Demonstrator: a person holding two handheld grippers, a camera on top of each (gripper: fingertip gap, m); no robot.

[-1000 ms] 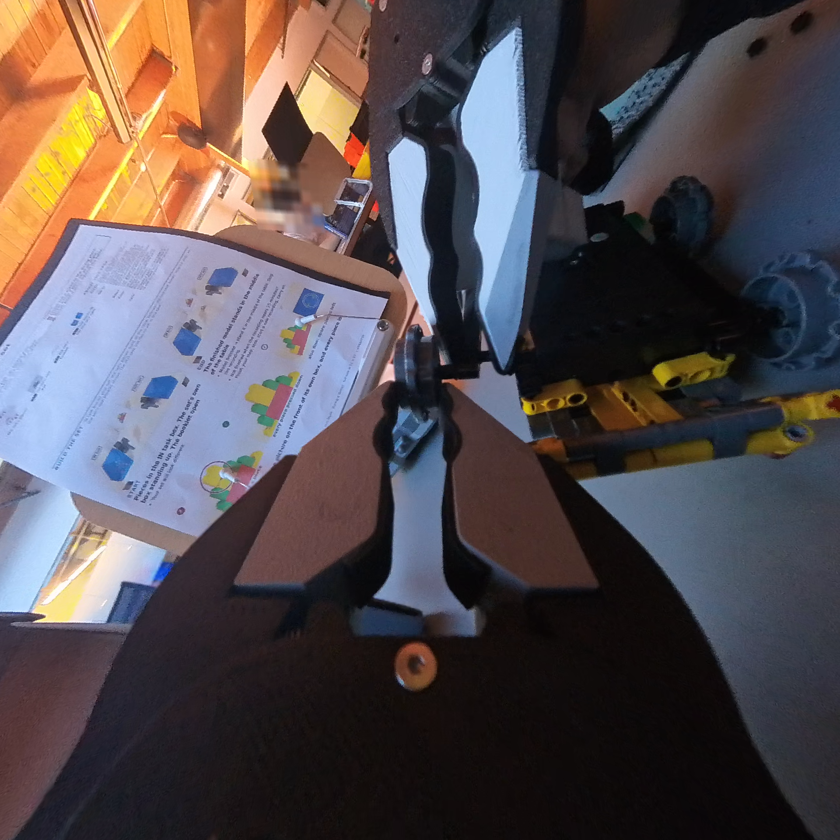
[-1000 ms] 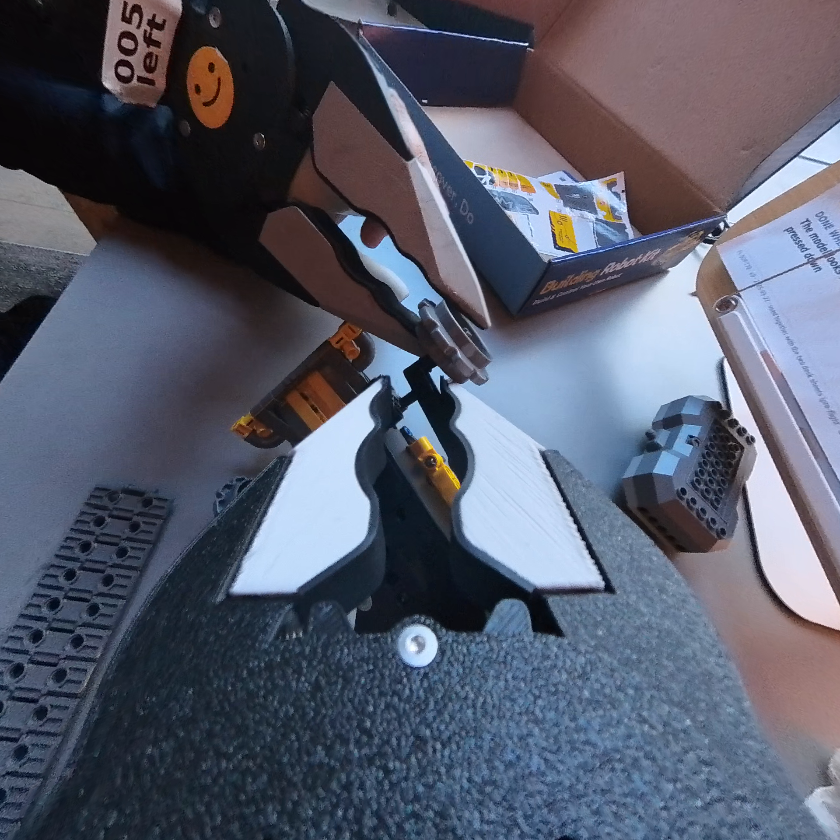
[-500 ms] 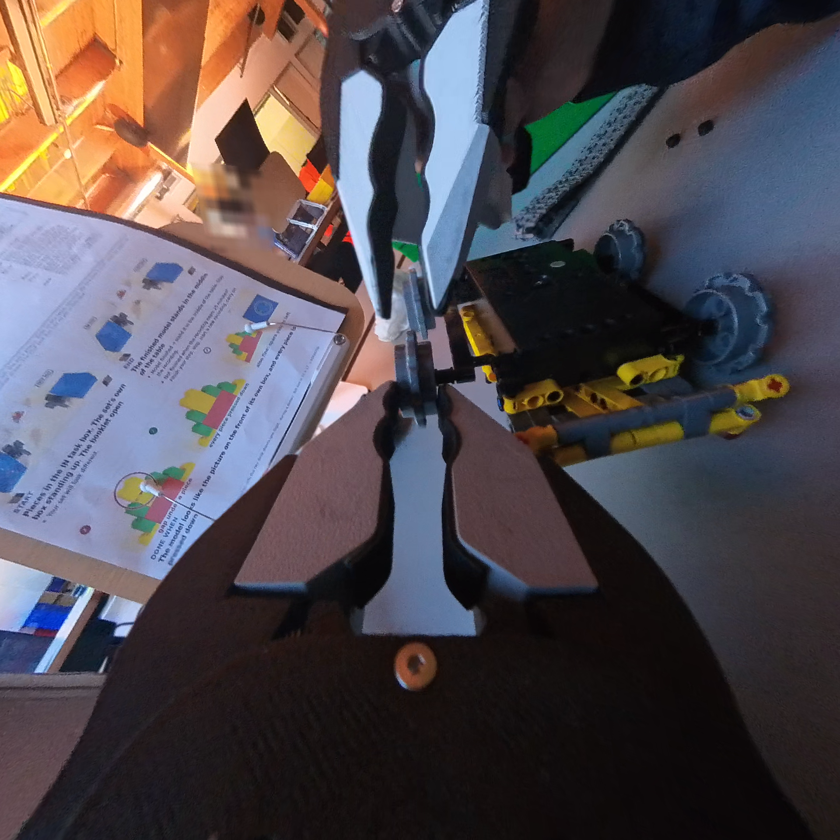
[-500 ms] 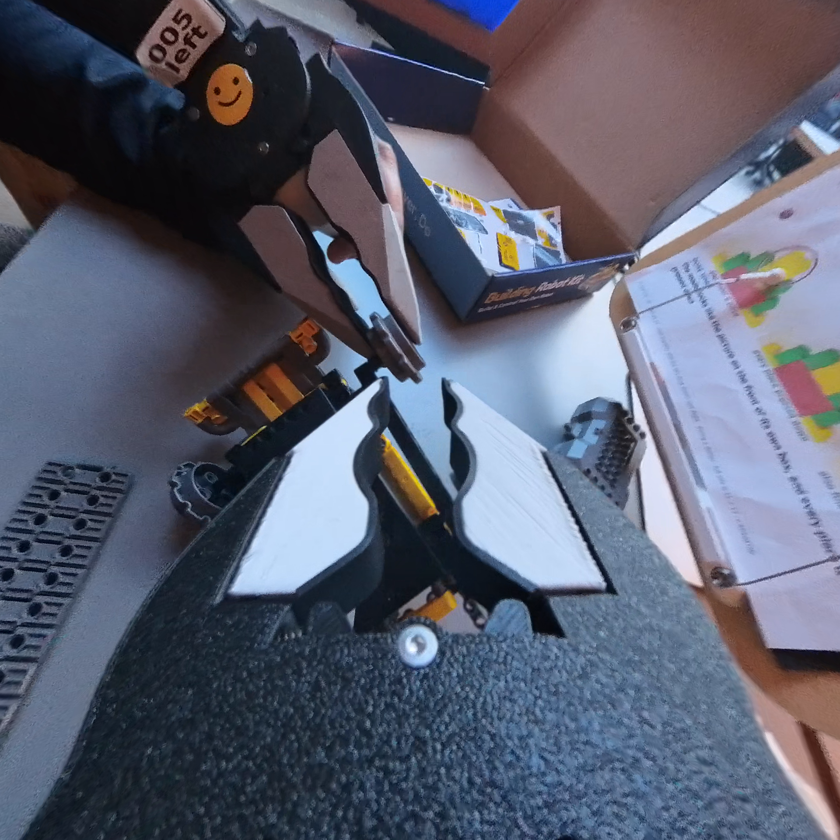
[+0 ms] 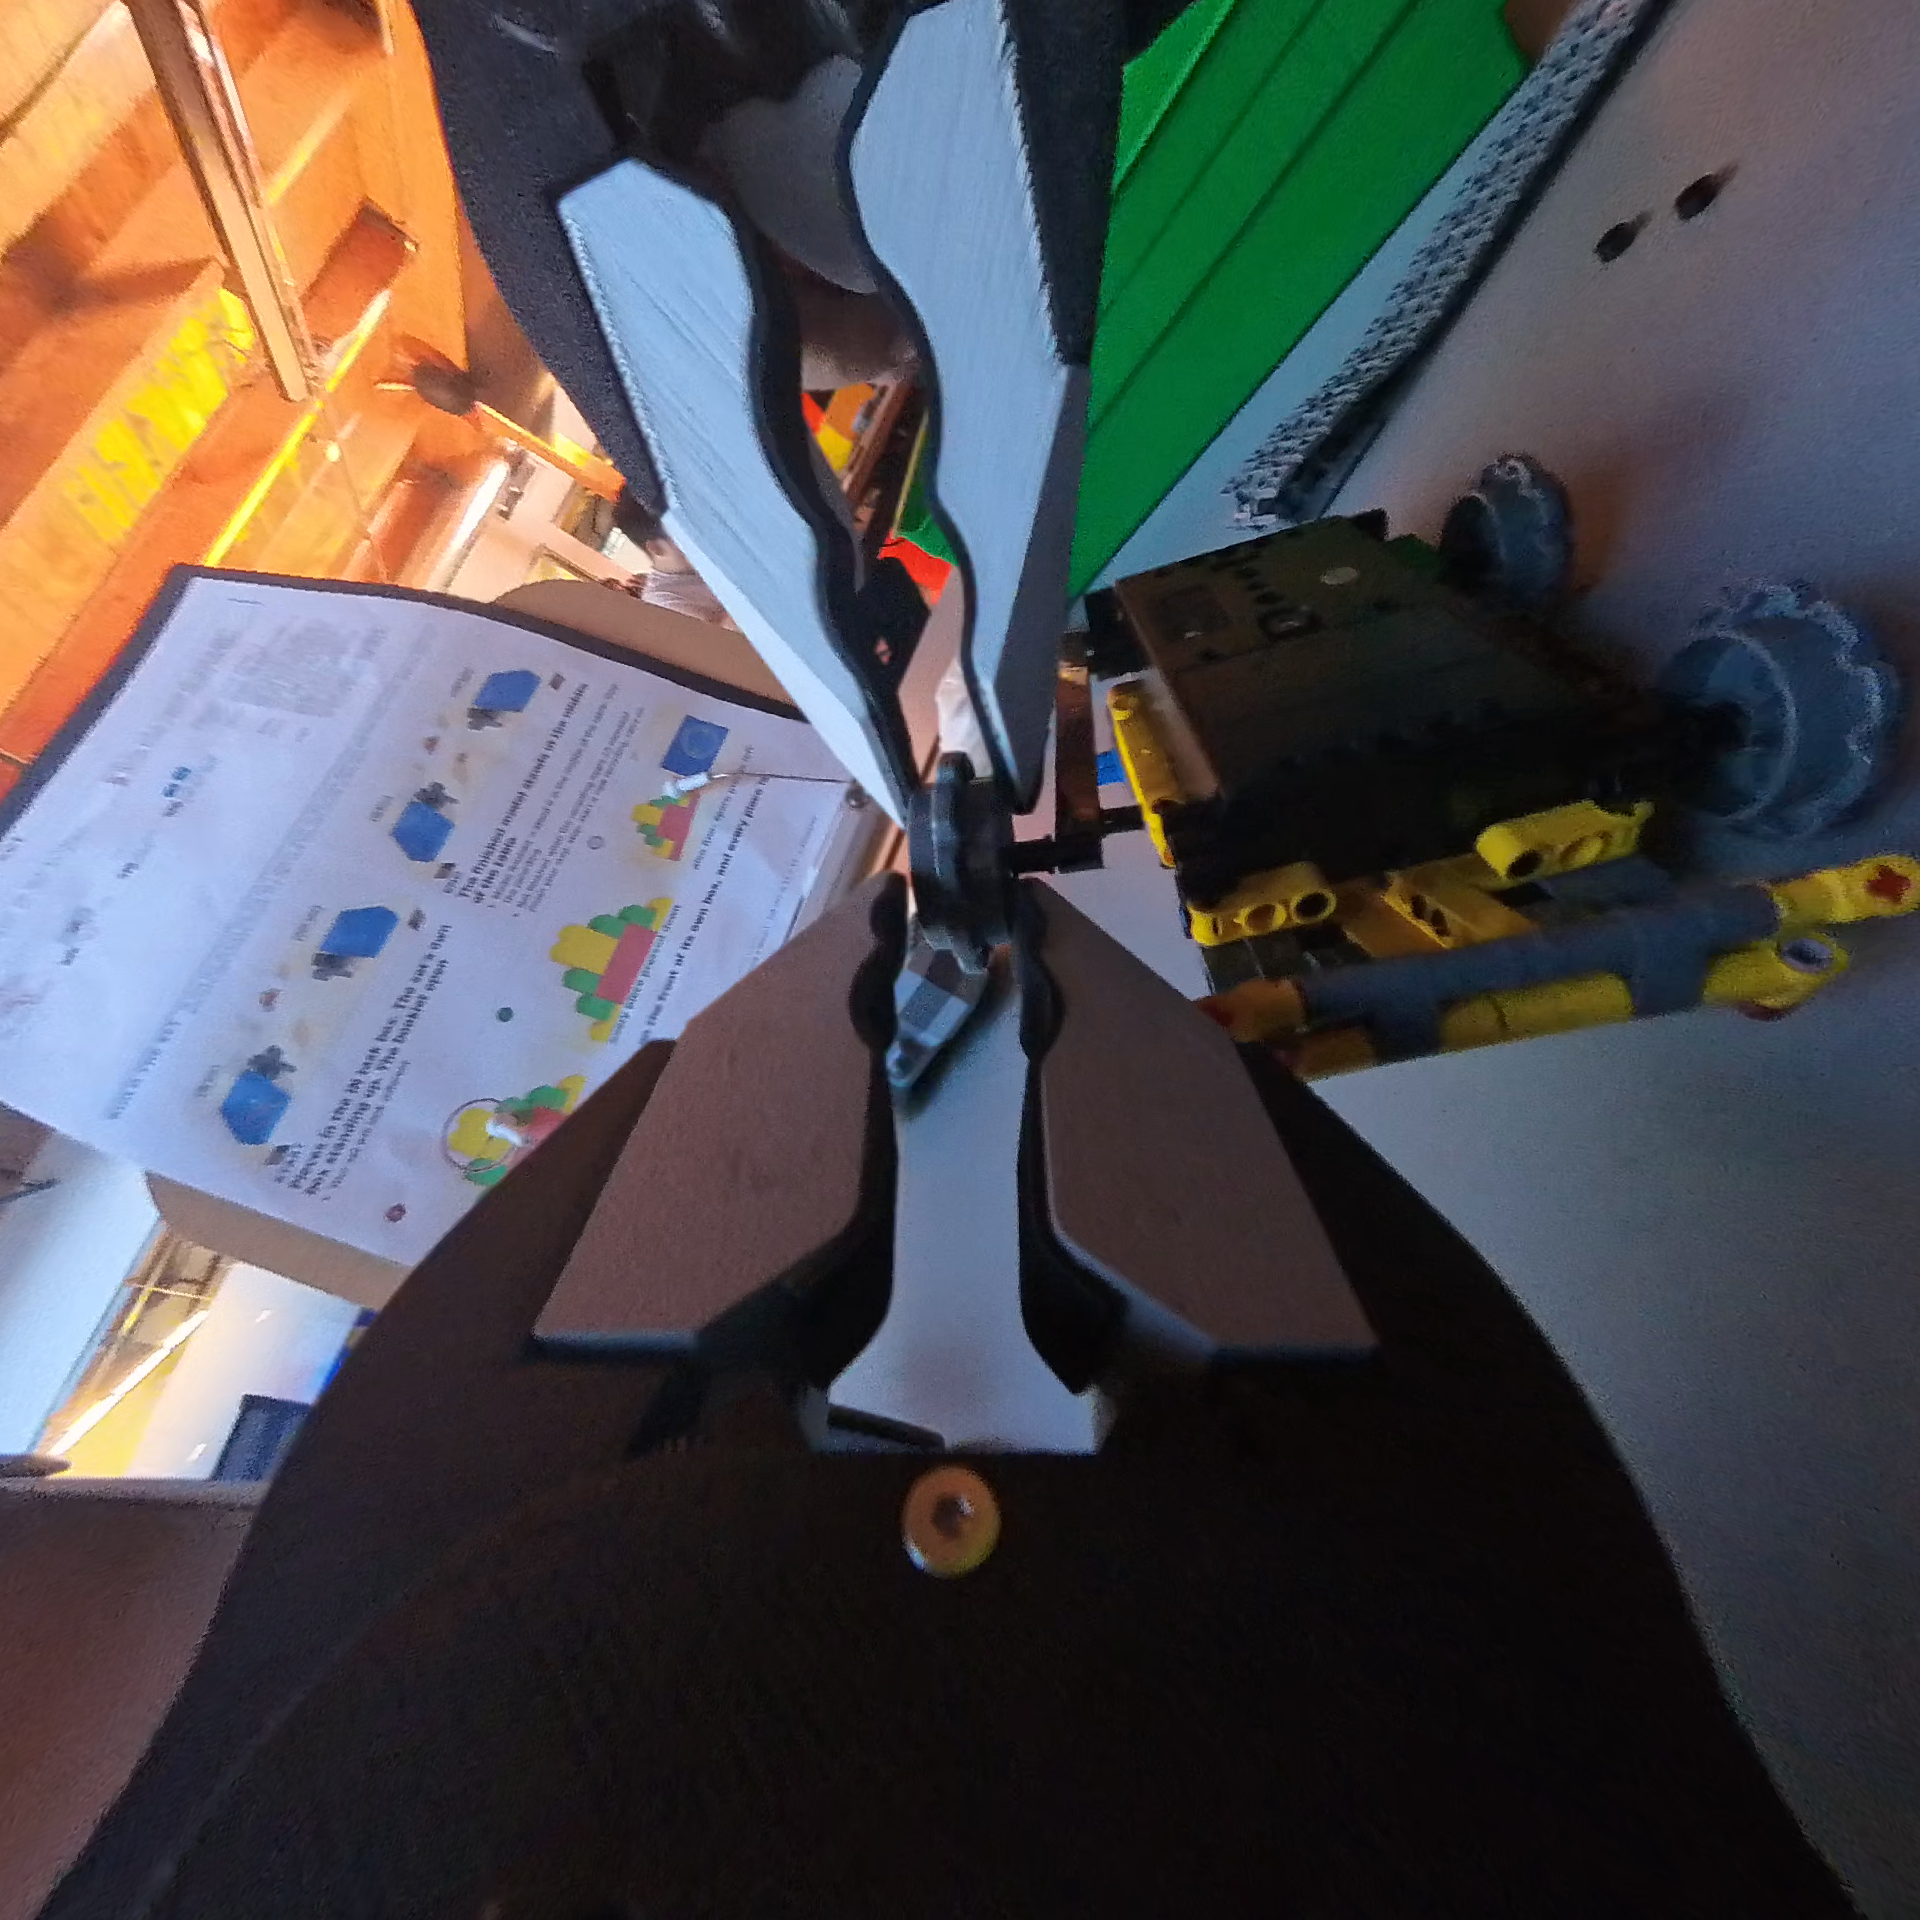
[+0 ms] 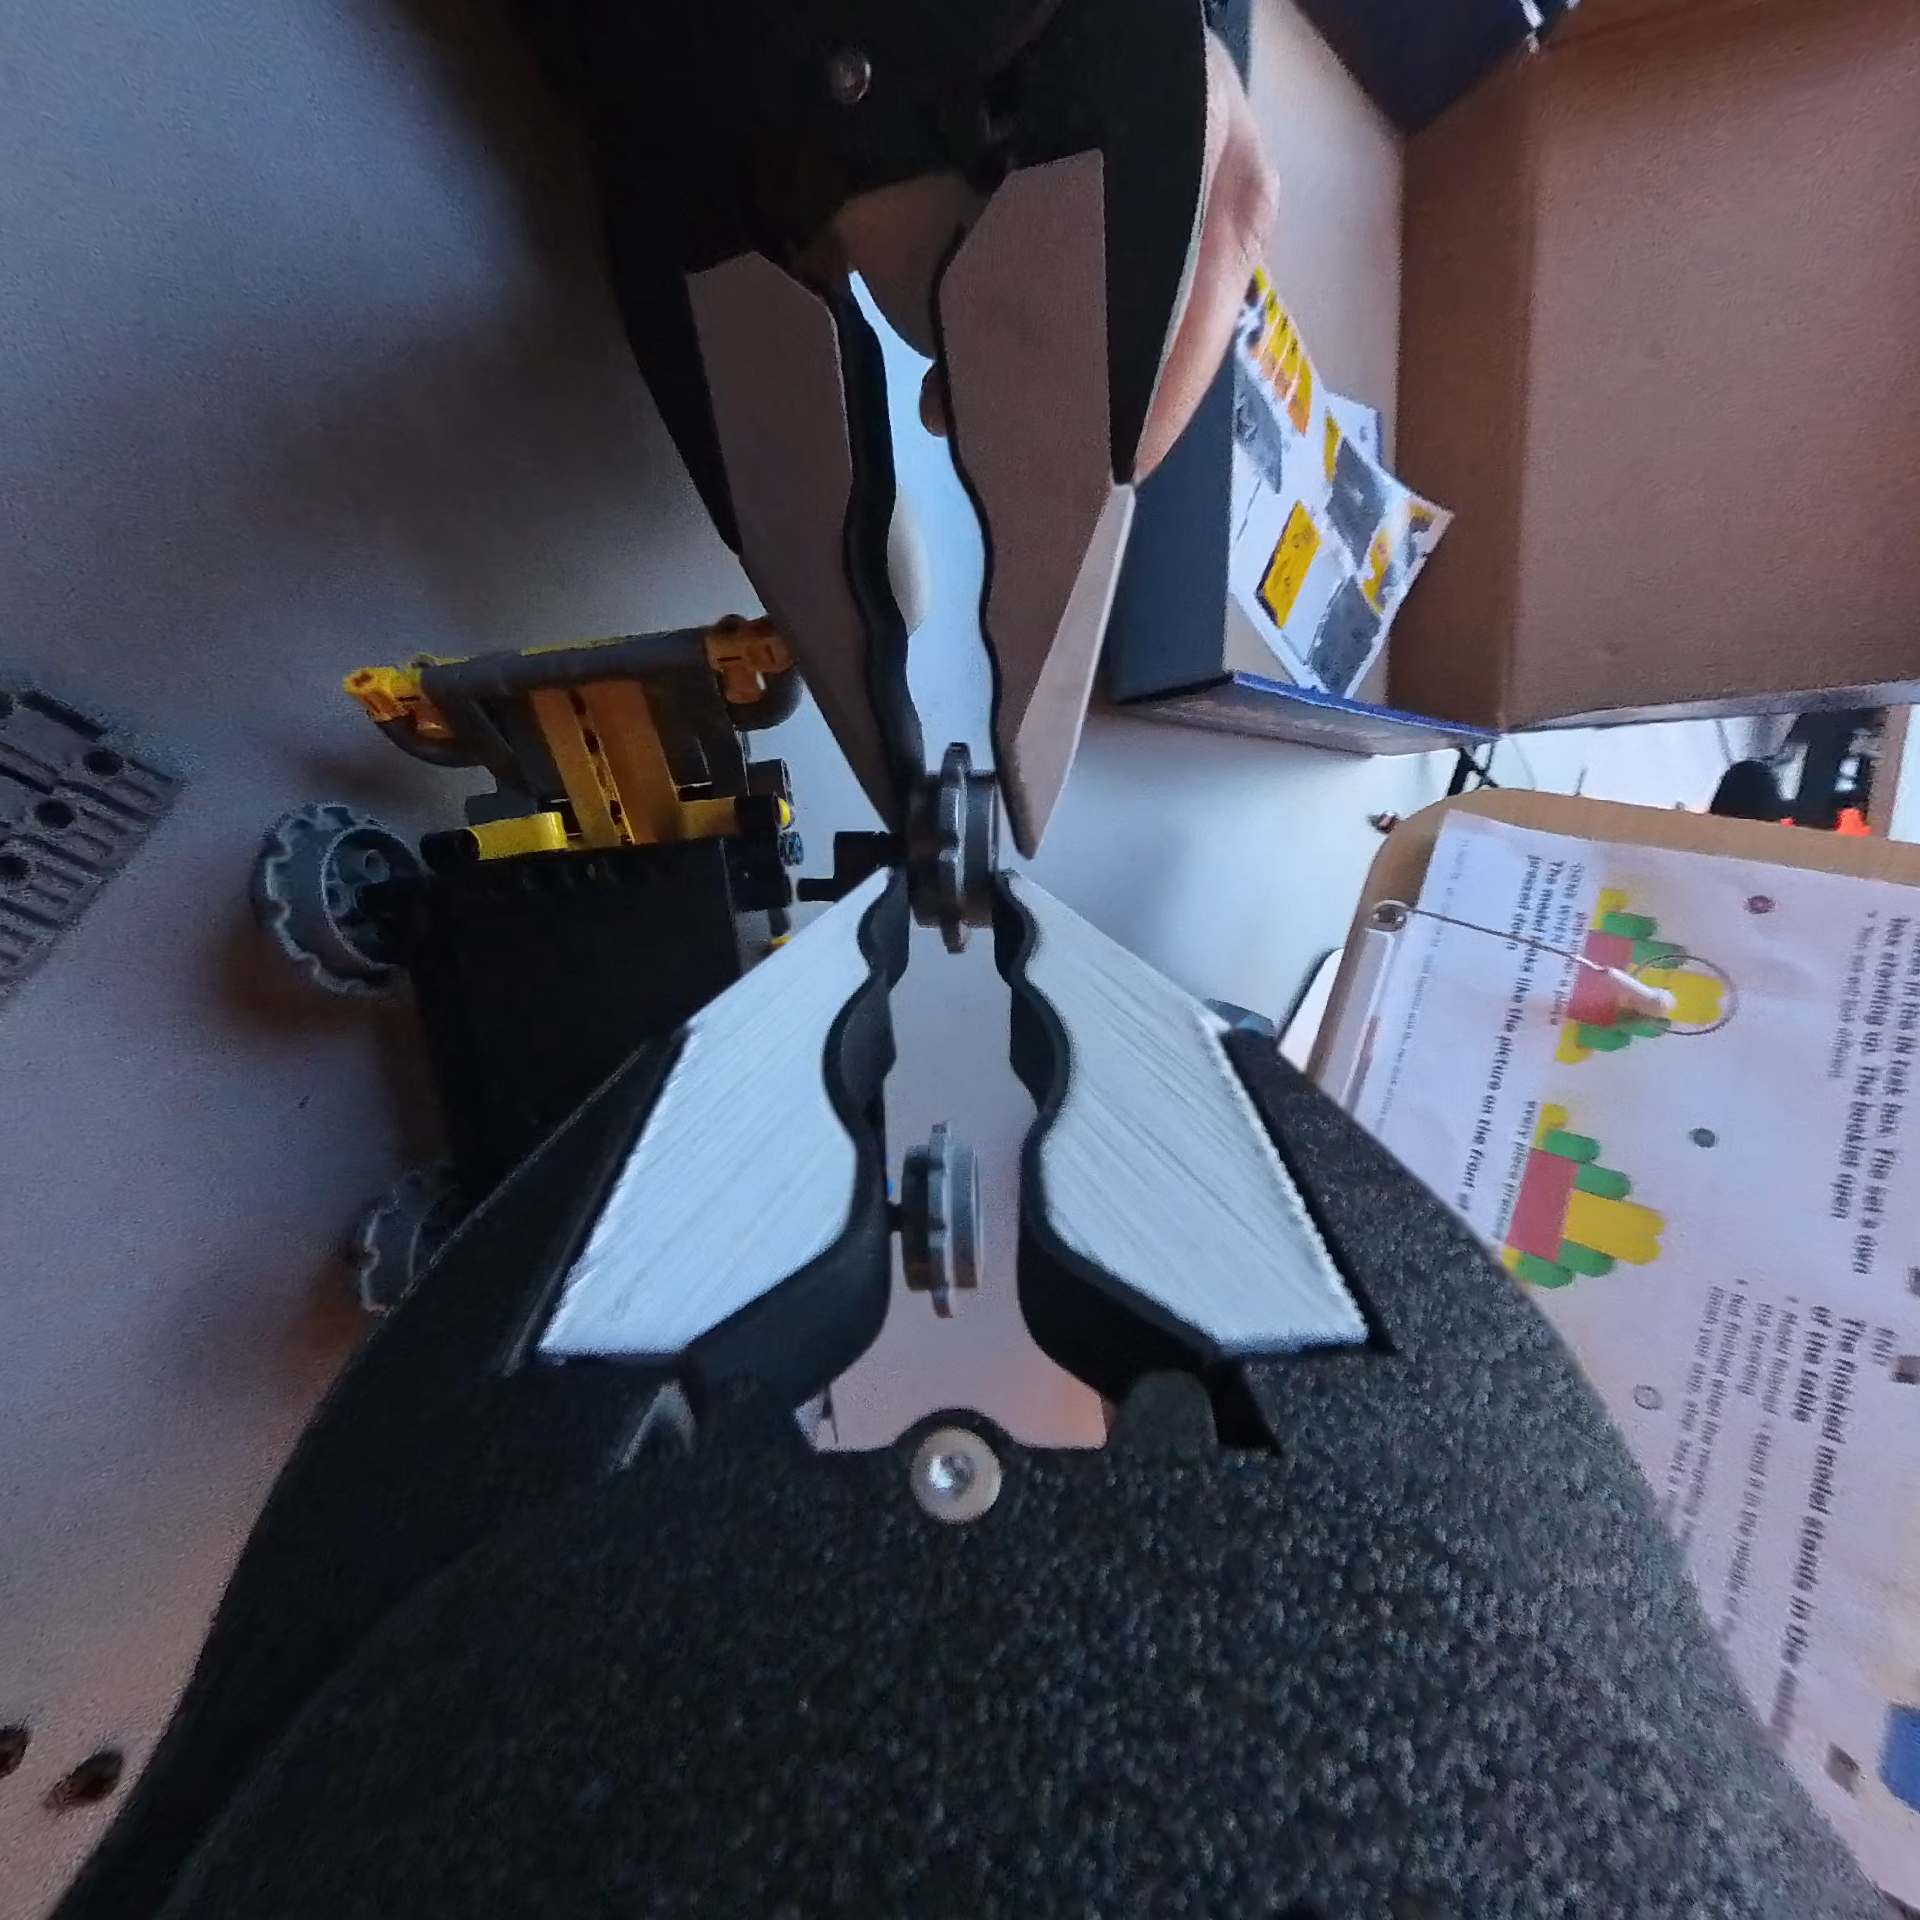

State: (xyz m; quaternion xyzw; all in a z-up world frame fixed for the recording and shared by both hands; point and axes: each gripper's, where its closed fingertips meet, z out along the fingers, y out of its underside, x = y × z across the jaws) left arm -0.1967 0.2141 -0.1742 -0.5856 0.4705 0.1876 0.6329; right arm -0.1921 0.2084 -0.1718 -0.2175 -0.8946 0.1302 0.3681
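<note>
A dark grey gear (image 5: 956,847) is pinched from both sides. My left gripper (image 5: 958,906), with brown pads, is shut on its lower edge. My right gripper (image 6: 949,896), with white pads, is closed around the same gear (image 6: 951,847) from the opposite side. The two grippers meet tip to tip. The gear sits at the end of a black axle (image 5: 1060,854) that sticks out of a black-and-yellow brick vehicle (image 5: 1382,748). The vehicle lies on the grey table and also shows in the right wrist view (image 6: 582,935). A second grey gear (image 6: 940,1216) shows between my right fingers.
A printed instruction sheet on a board (image 5: 416,883) lies beside the grippers and also shows in the right wrist view (image 6: 1683,1143). An open cardboard box (image 6: 1662,364) and a dark box with a leaflet (image 6: 1309,499) stand behind. A grey track strip (image 6: 62,831) and grey wheels (image 5: 1787,717) lie nearby. Left and right tips are no more than a few centimetres apart.
My right gripper has let go of the vehicle body, swung round to face the left gripper and narrowed onto the gear. The left gripper has kept hold of the gear.
</note>
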